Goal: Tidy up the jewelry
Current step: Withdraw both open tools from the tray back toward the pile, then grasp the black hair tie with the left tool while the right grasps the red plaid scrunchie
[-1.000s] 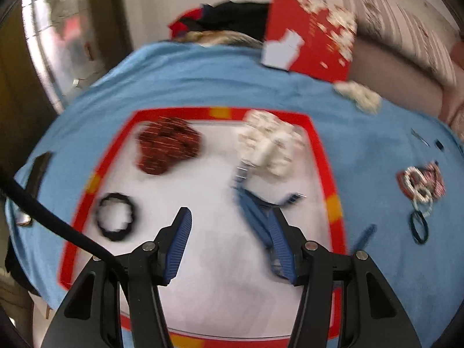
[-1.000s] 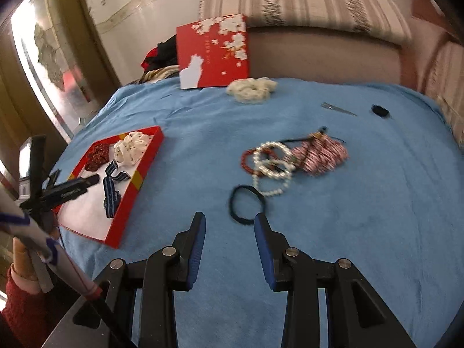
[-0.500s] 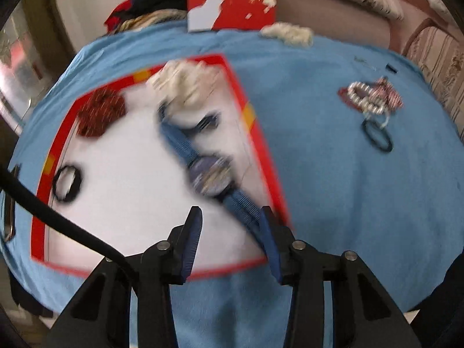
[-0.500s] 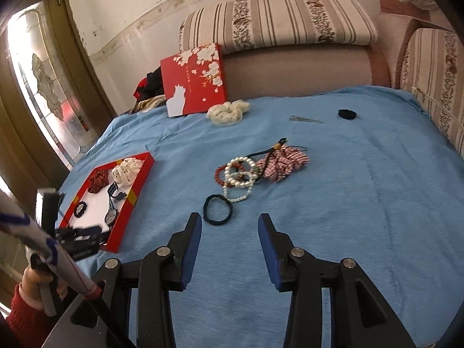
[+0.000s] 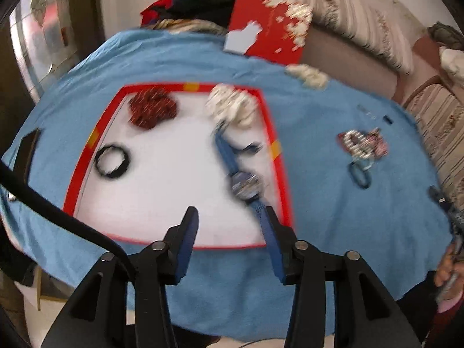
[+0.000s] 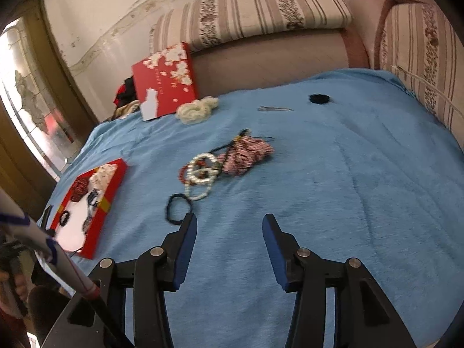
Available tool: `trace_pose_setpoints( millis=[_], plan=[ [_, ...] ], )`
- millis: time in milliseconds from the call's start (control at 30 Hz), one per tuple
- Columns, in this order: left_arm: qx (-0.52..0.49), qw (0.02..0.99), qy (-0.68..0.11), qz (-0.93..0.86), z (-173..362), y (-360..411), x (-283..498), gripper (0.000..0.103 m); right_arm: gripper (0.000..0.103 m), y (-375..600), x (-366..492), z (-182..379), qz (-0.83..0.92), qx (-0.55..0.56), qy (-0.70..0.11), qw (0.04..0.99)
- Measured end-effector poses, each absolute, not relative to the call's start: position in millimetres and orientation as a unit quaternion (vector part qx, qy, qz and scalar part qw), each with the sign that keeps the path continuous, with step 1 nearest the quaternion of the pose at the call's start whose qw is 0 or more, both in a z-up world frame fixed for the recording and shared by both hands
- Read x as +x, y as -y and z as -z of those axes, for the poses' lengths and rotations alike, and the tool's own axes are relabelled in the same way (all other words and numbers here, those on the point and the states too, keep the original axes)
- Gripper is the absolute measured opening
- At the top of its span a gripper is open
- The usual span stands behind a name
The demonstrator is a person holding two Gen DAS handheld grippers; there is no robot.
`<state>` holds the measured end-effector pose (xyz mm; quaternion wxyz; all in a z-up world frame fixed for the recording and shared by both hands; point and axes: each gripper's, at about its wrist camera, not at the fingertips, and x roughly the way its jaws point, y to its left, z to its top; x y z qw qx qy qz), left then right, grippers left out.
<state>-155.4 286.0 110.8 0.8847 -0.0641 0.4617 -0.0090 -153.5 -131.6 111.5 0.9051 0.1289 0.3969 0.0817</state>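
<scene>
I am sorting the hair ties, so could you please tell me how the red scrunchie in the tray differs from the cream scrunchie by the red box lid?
Colour: the red scrunchie is dark red with pale flecks, the cream scrunchie plain off-white.
Place: the red one lies inside the red-rimmed tray; the cream one lies on the blue cloth, beside the box lid.
Both are bunched fabric loops lying flat, neither held.
</scene>
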Motion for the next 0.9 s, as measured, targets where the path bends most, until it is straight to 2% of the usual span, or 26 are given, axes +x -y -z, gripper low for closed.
trace_pose_setpoints(
  millis=[133, 300, 500, 633, 900],
  plan=[
    [-0.072, 0.895, -0.438, 0.053, -124.0, -238.0, -127.5, 0.056, 0.051, 143.2, -140.5, -100.1, -0.074, 0.135, -0.407, 0.900],
    [-0.058, 0.890, -0.443, 0.091, -110.4, -177.4, -82.7, 0.056, 0.051, 145.0, -121.0, -93.9, -0.074, 0.127, -0.414, 0.898],
    [-0.070, 0.860, -0.485, 0.140, -65.6, -120.5, -29.4, 0.056, 0.051, 147.8, -86.0, -83.7, -0.078, 0.122, -0.419, 0.896],
    [-0.069, 0.847, -0.503, 0.159, -42.7, -99.8, -12.2, 0.050, 0.051, 151.8, -54.2, -74.1, -0.075, 0.127, -0.424, 0.894],
    [-0.064, 0.838, -0.510, 0.185, -23.0, -72.6, 1.1, 0.047, 0.051, 151.4, -19.6, -74.7, -0.104, 0.165, -0.416, 0.888]
  ],
)
